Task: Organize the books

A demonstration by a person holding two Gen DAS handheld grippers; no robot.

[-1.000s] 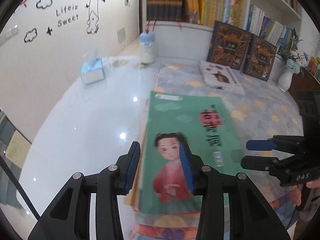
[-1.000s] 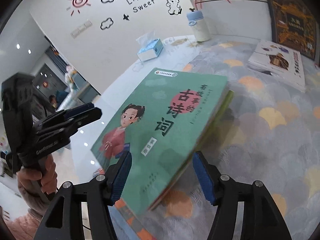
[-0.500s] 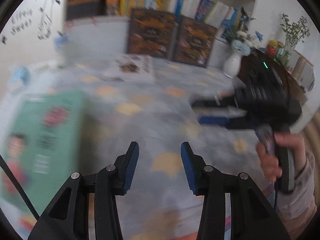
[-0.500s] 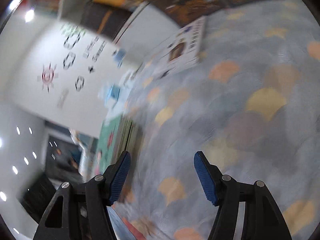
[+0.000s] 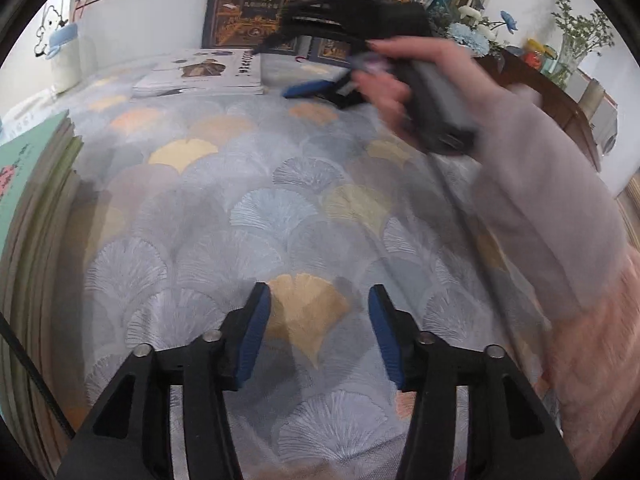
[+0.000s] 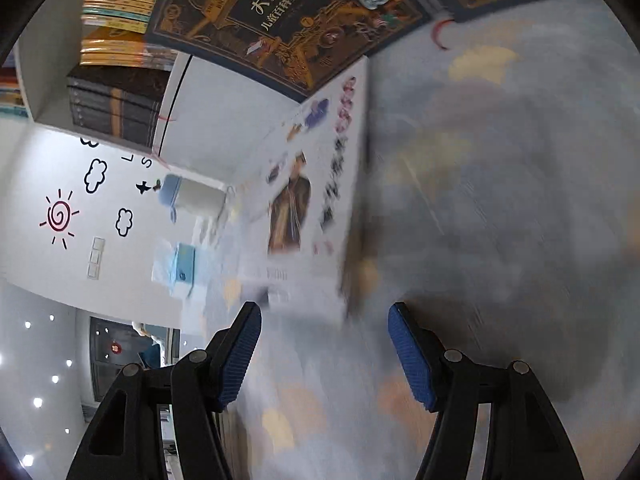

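Note:
A stack of books topped by a green-covered book lies at the left edge of the patterned tablecloth. A white-covered book lies flat further back; it also shows blurred in the right wrist view, just ahead of my right gripper. Two dark ornate books lean against the shelf. My left gripper is open and empty over the cloth. My right gripper is open and empty, rolled sideways; in the left wrist view it hovers close to the white book.
A bookshelf with several upright books runs behind the table. A white bottle with a blue cap and a blue tissue box stand at the far left. A vase with flowers stands at the back right.
Both grippers have left the green book stack and swung right. The right gripper has moved far back to the white book and rolled sideways. Both stay open.

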